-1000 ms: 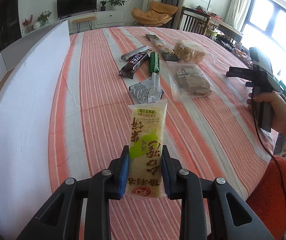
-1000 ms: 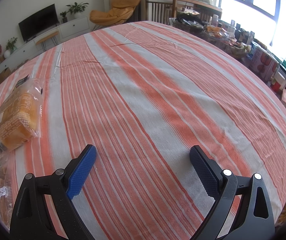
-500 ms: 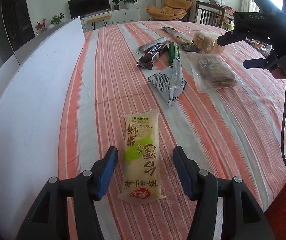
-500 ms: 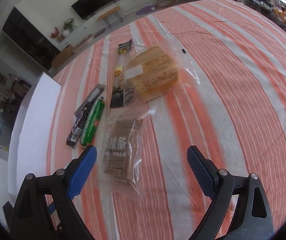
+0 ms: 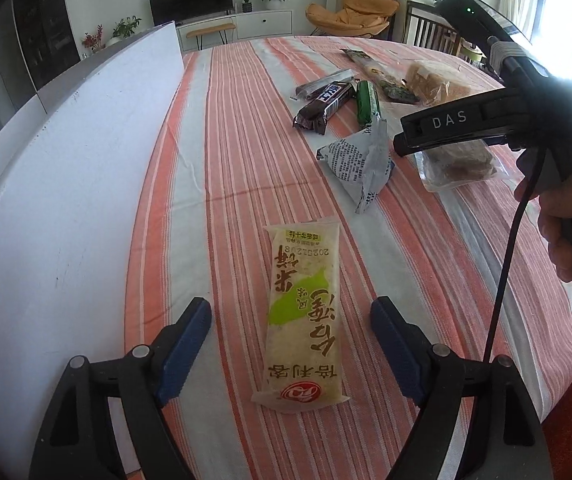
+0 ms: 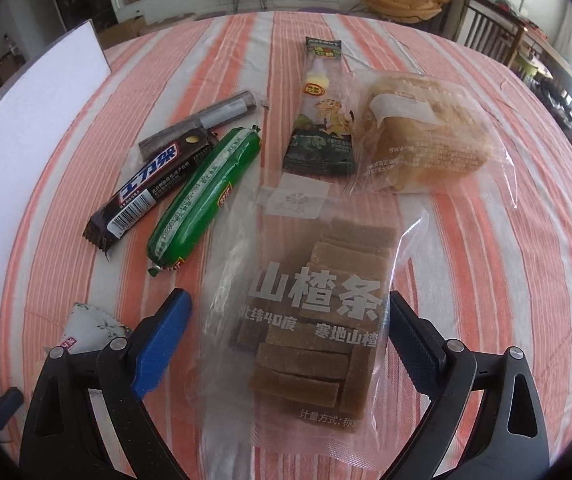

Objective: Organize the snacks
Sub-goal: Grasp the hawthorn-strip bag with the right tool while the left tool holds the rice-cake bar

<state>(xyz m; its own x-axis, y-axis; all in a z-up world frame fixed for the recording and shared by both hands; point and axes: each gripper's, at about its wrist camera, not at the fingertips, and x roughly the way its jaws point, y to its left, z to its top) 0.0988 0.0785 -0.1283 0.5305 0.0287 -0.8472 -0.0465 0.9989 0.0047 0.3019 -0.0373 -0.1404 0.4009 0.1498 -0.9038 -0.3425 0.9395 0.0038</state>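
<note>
My left gripper has just spread its jaws, releasing the rice cracker flat on the worktop. My right gripper hangs with jaws apart, straddling the hawthorn bag: light, crinkly, slippery film, so I'd pinch across the stiff strips, not the loose edge.

Left gripper just opening, rice cracker packet between, untouched

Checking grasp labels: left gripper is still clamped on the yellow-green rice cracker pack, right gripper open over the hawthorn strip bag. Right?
Not quite. The left gripper is open: its jaws have just been opening, and the rice cracker pack lies free on the tablecloth between them, as the left wrist view shows. The right gripper is indeed open over the hawthorn strip bag.
</note>
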